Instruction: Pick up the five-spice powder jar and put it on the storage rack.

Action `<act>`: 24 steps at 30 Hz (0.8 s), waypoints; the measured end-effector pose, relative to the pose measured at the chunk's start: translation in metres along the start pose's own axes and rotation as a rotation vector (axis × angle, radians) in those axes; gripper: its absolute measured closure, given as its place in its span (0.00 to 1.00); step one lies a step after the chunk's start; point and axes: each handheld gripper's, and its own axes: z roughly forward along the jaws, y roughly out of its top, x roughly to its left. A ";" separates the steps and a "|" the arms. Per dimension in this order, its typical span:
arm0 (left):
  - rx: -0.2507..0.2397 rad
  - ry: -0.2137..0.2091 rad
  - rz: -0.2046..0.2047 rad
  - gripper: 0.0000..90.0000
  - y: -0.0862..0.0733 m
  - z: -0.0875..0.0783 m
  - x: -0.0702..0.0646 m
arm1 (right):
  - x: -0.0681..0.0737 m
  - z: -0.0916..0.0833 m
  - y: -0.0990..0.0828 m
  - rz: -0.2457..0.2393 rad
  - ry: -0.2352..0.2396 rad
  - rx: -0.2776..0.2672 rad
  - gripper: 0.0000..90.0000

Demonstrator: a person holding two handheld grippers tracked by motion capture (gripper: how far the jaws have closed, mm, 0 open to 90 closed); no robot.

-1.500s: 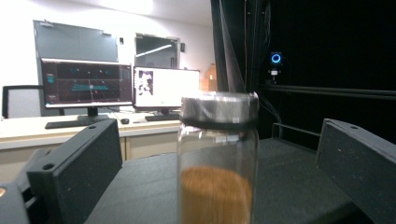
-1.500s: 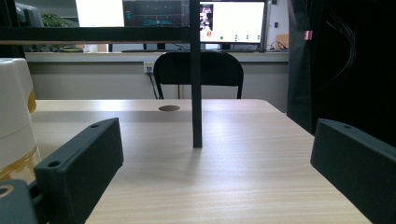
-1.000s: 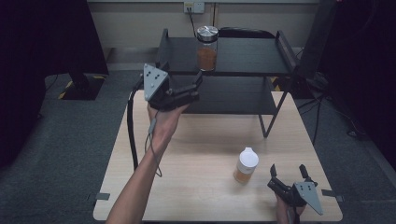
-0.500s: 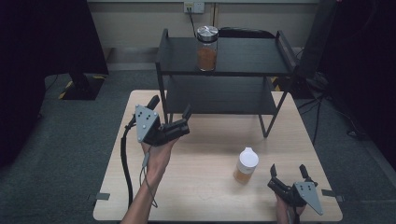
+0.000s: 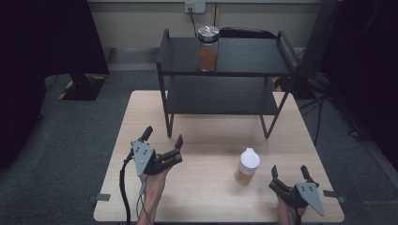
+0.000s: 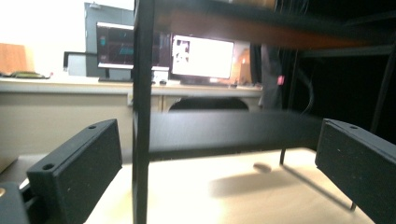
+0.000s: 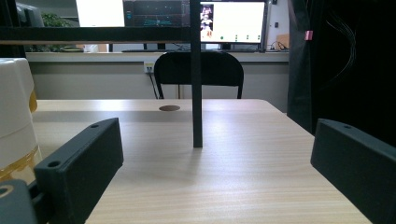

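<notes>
Wood table [image 5: 211,187], 1 black shelf rack [image 5: 225,61], 2 jars, left hand-held gripper [image 5: 163,137] & right hand-held gripper [image 5: 287,170] both wide, empty

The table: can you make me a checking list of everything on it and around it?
Surface: wooden table, mostly bare.
Job's things: small bottle with a white cap and yellowish contents, upright near the right tool; jar with a silver lid and orange-brown contents, upright on the top of the black shelf.
Clutter: nothing seen.
Tools: left tool open, holding nothing, near the shelf's front left leg; right tool open, holding nothing, beside the bottle, apart from it.
Cables: black cable trailing from the left tool off the table's front edge.
Surroundings: grey carpet floor, black chair, lit screens.
</notes>
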 end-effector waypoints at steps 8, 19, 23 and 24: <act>0.036 0.010 -0.003 0.00 -0.036 -0.010 0.000 | 0.000 0.000 0.000 0.000 -0.001 0.000 0.01; 0.035 0.077 0.029 0.00 -0.070 -0.025 -0.003 | 0.001 0.000 0.000 0.000 -0.004 0.000 0.01; 0.044 0.079 0.024 0.00 -0.076 -0.028 -0.002 | 0.001 0.000 0.000 0.000 -0.006 0.000 0.01; 0.043 0.081 0.019 0.00 -0.078 -0.028 -0.002 | 0.001 0.000 0.000 0.000 -0.006 0.000 0.01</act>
